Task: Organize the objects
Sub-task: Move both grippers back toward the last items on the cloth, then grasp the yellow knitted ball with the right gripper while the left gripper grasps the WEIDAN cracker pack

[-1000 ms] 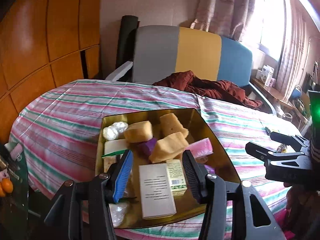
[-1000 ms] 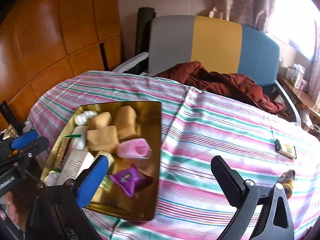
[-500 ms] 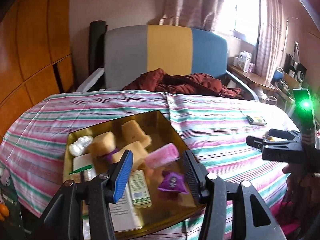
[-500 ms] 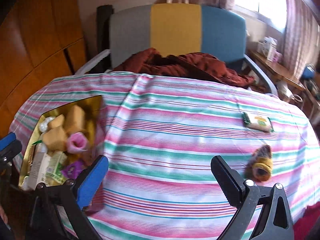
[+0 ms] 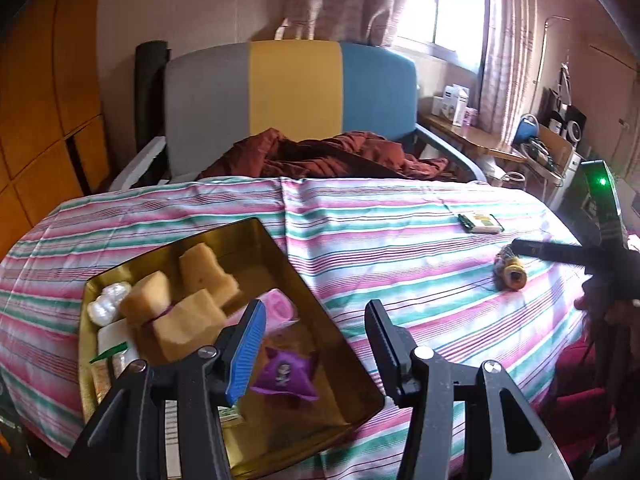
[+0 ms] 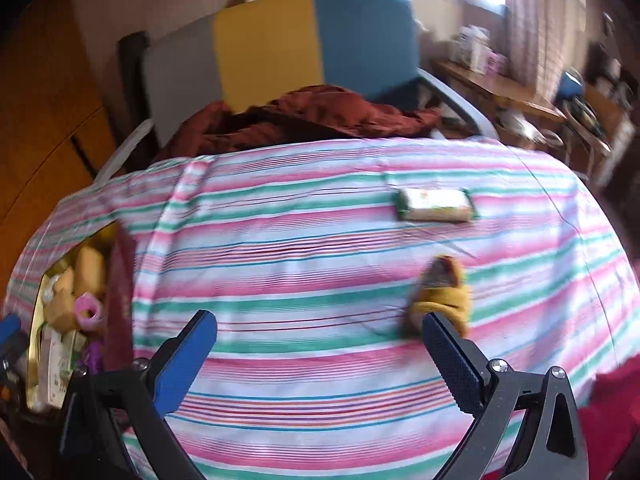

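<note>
A gold tray [image 5: 304, 280] sits on the striped tablecloth at the left and holds yellow sponges [image 5: 200, 268], a pink roll [image 5: 276, 308], a purple pouch [image 5: 286, 372] and white packets. My left gripper [image 5: 316, 344] is open and empty over the tray's near right corner. A yellow-brown rolled object [image 6: 440, 296] and a flat green-and-cream packet [image 6: 436, 205] lie on the cloth to the right. My right gripper [image 6: 320, 356] is open and empty, its right finger just in front of the rolled object. The tray also shows in the right wrist view [image 6: 38, 300].
A grey, yellow and blue chair [image 5: 292, 92] with a dark red cloth [image 5: 332, 156] stands behind the table. Wooden panels [image 5: 44, 120] line the left wall. A cluttered side table [image 5: 500, 136] stands at the right by the window.
Both grippers have swung to the right. The right gripper has moved from the tray toward the rolled object and packet. The left gripper's view has shifted from the tray's middle to its right corner.
</note>
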`<state>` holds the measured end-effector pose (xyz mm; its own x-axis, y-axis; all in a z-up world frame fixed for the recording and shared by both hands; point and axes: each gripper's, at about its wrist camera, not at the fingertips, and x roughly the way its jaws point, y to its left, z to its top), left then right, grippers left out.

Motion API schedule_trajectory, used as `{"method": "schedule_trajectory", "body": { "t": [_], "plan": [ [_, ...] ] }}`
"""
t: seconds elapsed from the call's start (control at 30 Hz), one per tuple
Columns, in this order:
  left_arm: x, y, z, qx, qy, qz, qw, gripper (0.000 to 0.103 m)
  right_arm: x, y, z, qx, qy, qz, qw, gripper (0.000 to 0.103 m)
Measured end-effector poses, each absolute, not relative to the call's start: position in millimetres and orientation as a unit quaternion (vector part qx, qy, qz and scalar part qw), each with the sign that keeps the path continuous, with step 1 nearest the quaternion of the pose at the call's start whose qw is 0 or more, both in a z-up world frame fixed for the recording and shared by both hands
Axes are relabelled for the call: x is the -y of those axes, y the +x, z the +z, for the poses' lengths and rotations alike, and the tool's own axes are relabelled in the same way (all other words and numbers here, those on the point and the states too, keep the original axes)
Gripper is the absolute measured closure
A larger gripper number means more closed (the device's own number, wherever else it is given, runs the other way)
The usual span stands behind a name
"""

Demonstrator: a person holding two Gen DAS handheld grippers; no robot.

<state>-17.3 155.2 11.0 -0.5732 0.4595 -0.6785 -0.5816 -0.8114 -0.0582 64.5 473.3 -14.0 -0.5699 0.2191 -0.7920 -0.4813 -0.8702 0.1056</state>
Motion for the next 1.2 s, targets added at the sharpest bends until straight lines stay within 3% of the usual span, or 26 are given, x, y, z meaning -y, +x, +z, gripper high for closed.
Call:
{"method": "schedule_trajectory", "body": {
  "t": [0.3, 0.77, 0.87, 0.9, 0.93, 1.07, 1.2],
  "plan": [
    [-188, -16, 8, -0.096, -0.365, 0.868, 0.323, 0.051, -584, 109, 0, -0.264, -0.373, 0.834, 0.309, 0.000],
    [-246, -17, -1, -0.128, -0.381, 0.843, 0.357, 0.051, -597, 44, -86, -0.234, -0.494, 0.798, 0.253, 0.001],
    [-264, -20, -4, -0.133, -0.384, 0.837, 0.366, 0.051, -594, 39, -96, -0.218, -0.505, 0.798, 0.246, 0.020],
    [-269, -20, -4, -0.136, -0.384, 0.836, 0.368, 0.051, -594, 39, -99, -0.215, -0.513, 0.795, 0.243, 0.038],
    [-278, -21, -6, -0.141, -0.384, 0.833, 0.372, 0.051, -594, 39, -104, -0.222, -0.521, 0.791, 0.231, 0.047],
    [-305, -27, -8, -0.155, -0.384, 0.825, 0.385, 0.051, -593, 44, -101, -0.231, -0.514, 0.797, 0.218, 0.055],
    [-333, -31, -13, -0.181, -0.382, 0.817, 0.393, 0.051, -597, 53, -92, -0.235, -0.498, 0.801, 0.235, 0.056]
  ]
}}
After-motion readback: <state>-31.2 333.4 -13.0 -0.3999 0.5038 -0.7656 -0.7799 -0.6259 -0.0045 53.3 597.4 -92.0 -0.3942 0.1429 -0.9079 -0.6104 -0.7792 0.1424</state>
